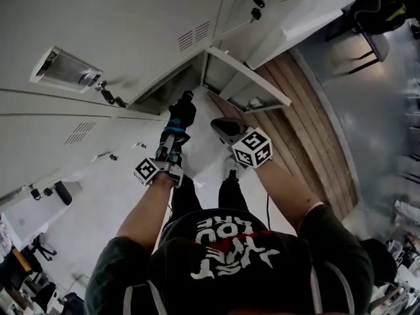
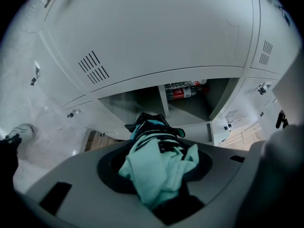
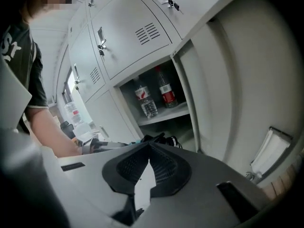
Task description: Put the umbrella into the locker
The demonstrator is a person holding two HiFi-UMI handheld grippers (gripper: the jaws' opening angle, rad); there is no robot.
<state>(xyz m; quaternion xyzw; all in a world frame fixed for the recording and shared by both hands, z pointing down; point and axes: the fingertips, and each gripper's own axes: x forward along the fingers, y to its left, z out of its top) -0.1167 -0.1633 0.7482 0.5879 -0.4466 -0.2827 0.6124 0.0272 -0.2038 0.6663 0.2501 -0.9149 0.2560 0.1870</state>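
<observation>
A folded teal and black umbrella [image 1: 178, 120] is clamped in my left gripper [image 1: 174, 138], its tip towards the open locker [image 1: 172, 87] low in the white locker wall. In the left gripper view the umbrella [image 2: 159, 167] bulges between the jaws, in front of the locker opening [image 2: 137, 102]. My right gripper [image 1: 223, 128] hovers beside the umbrella at the same height, apart from it. In the right gripper view its pads [image 3: 161, 167] meet at the tips with nothing between them. The umbrella's end [image 3: 161, 138] shows just beyond them.
The locker's door [image 1: 248, 79] stands swung open to the right. Two water bottles [image 3: 153, 96] stand on a shelf inside the locker. Closed locker doors with key handles [image 1: 108, 97] surround it. Wooden flooring [image 1: 308, 130] lies to the right. My feet [image 1: 230, 169] are below.
</observation>
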